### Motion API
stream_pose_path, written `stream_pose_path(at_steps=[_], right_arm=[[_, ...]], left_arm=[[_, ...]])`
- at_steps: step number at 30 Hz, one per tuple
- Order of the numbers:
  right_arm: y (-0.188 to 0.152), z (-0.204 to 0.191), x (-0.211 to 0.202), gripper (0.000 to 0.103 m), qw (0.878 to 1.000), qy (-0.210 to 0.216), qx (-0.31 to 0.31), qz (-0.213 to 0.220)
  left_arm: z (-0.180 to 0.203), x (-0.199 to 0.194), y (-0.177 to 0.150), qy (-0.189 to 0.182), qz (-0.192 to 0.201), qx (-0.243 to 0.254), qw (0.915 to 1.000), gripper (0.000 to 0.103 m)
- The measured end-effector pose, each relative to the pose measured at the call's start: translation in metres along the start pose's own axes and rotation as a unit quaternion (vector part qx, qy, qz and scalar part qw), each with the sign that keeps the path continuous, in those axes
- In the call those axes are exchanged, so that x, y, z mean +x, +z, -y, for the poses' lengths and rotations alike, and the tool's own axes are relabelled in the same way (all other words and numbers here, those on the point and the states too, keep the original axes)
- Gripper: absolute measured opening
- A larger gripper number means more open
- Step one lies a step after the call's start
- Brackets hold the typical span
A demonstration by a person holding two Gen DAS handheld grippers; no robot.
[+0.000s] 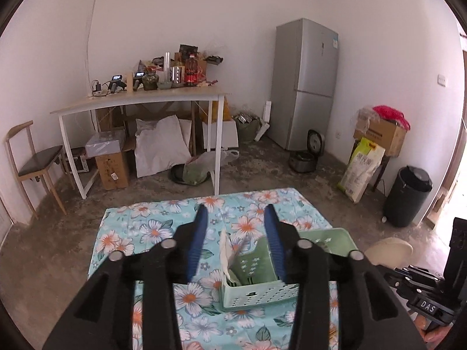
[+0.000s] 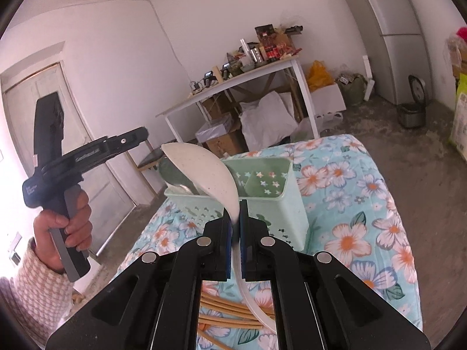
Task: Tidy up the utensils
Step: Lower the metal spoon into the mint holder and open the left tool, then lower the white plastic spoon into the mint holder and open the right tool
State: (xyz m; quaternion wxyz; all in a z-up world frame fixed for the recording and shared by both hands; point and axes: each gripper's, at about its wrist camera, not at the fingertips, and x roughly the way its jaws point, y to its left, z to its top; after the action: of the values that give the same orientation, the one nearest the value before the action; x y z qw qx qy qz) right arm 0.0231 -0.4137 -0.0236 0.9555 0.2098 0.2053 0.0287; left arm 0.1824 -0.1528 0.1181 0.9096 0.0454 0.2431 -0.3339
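The left gripper (image 1: 238, 213) hangs with its blue fingers apart and nothing between them, above the green utensil basket (image 1: 259, 294) on the flowered cloth (image 1: 151, 230). To the right, the right gripper (image 2: 235, 207) is clamped on the handle of a white ladle (image 2: 204, 172), whose bowl sits over the basket's rim. Chopsticks (image 2: 227, 315) lie below it.

Mint-green basket (image 2: 262, 195), white ladle (image 2: 204, 172), turquoise floral tablecloth (image 2: 364, 204)
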Motion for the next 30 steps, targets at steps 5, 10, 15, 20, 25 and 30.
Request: stream_pose_path(at_steps=[5, 10, 15, 20, 25, 30], right_arm=[[0.009, 0.009, -0.008, 0.003, 0.999, 0.018, 0.024, 0.013], [0.027, 0.022, -0.012, 0.003, 0.997, 0.046, 0.051, 0.028], [0.062, 0.028, -0.003, 0.003, 0.993, 0.081, 0.065, 0.053], [0.092, 0.023, 0.019, 0.003, 0.988, 0.115, 0.067, 0.078], [0.097, 0.023, 0.054, 0.003, 0.985, 0.134, 0.085, 0.067], [0.094, 0.027, 0.082, 0.003, 0.986, 0.134, 0.091, 0.050]], left_arm=[[-0.009, -0.016, -0.013, 0.006, 0.005, -0.024, 0.9997, 0.053], [-0.025, -0.026, -0.046, 0.016, -0.017, -0.045, 0.9987, 0.057], [-0.050, -0.031, -0.087, 0.027, -0.053, -0.086, 0.9945, 0.057], [-0.076, -0.041, -0.121, 0.045, -0.077, -0.121, 0.9886, 0.057], [-0.095, -0.053, -0.137, 0.063, -0.082, -0.139, 0.9848, 0.057], [-0.111, -0.057, -0.137, 0.078, -0.080, -0.150, 0.9824, 0.057]])
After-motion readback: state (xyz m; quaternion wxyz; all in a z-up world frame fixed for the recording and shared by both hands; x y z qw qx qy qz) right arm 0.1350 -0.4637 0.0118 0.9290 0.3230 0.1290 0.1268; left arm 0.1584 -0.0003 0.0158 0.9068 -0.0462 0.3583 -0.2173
